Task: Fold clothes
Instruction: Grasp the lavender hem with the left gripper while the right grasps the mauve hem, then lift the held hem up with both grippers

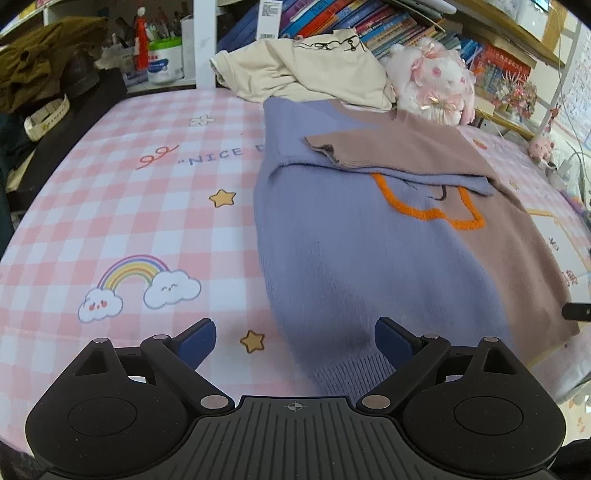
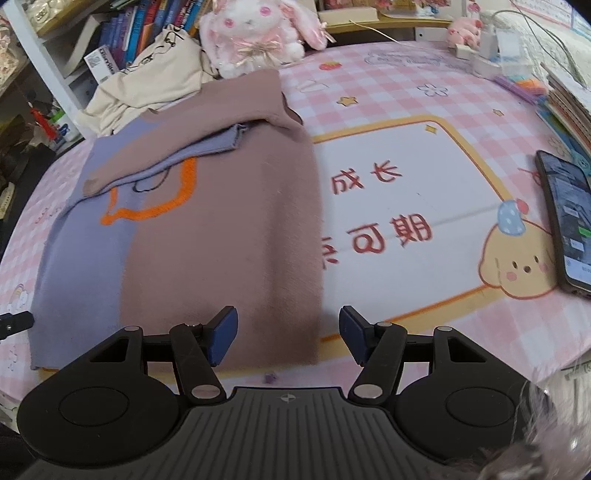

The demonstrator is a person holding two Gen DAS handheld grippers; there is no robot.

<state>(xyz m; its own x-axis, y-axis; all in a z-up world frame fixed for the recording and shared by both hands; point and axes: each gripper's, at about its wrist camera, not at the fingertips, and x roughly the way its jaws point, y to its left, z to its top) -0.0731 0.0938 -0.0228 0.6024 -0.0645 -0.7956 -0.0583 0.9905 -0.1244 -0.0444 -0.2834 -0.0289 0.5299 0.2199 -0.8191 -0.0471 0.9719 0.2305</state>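
Observation:
A knit sweater [image 1: 369, 258], half lavender and half dusty pink with an orange outline on the chest, lies flat on the pink checked bedsheet [image 1: 129, 221]. Both sleeves are folded across the chest. My left gripper [image 1: 295, 338] is open just above the lavender hem corner, holding nothing. In the right wrist view the same sweater [image 2: 221, 229] shows its pink half, and my right gripper [image 2: 288, 332] is open over the pink hem's right corner, empty. A dark tip of the other gripper shows at each view's edge.
A cream garment [image 1: 306, 70] is heaped behind the sweater, beside a pink plush rabbit [image 1: 432, 81]. Shelves of books [image 1: 369, 22] line the back. A phone [image 2: 565, 218] lies on the sheet at the right. An olive garment [image 1: 40, 55] sits at far left.

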